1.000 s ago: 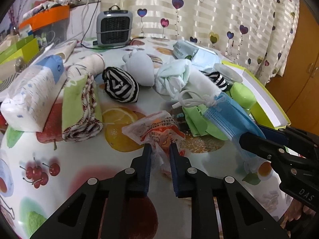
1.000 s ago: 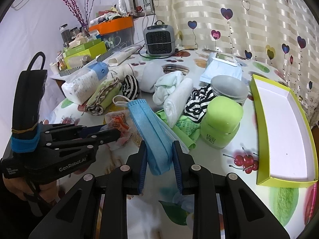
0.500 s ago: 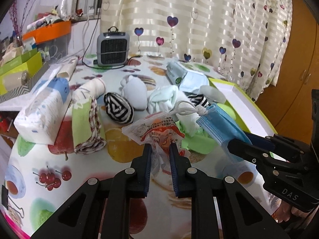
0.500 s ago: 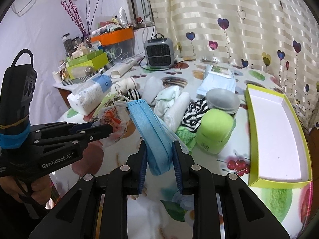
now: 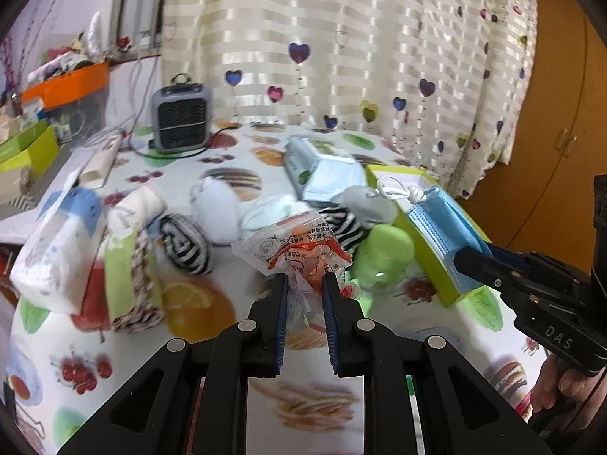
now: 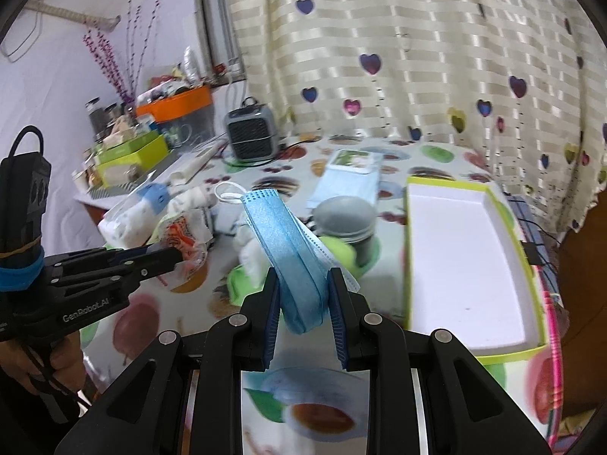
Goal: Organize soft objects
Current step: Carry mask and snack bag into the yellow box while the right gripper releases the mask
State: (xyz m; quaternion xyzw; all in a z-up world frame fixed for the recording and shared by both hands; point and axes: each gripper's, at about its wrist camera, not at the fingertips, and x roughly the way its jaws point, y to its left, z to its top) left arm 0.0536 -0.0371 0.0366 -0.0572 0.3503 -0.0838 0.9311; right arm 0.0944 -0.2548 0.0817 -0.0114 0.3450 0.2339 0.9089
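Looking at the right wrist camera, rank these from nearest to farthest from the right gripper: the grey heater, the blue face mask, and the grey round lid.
1. Blue face mask: clamped in the right gripper.
2. Grey round lid: mid-table, just beyond the mask, slightly right.
3. Grey heater: far edge, by the curtain, slightly left.

The right gripper (image 5: pixel 470 261) carries the white letters "DAS" on its black body. The left gripper (image 6: pixel 172 256) reads "GenRobot.AI" along its side. Red print on the clear packet (image 5: pixel 299 250) is too small to read.
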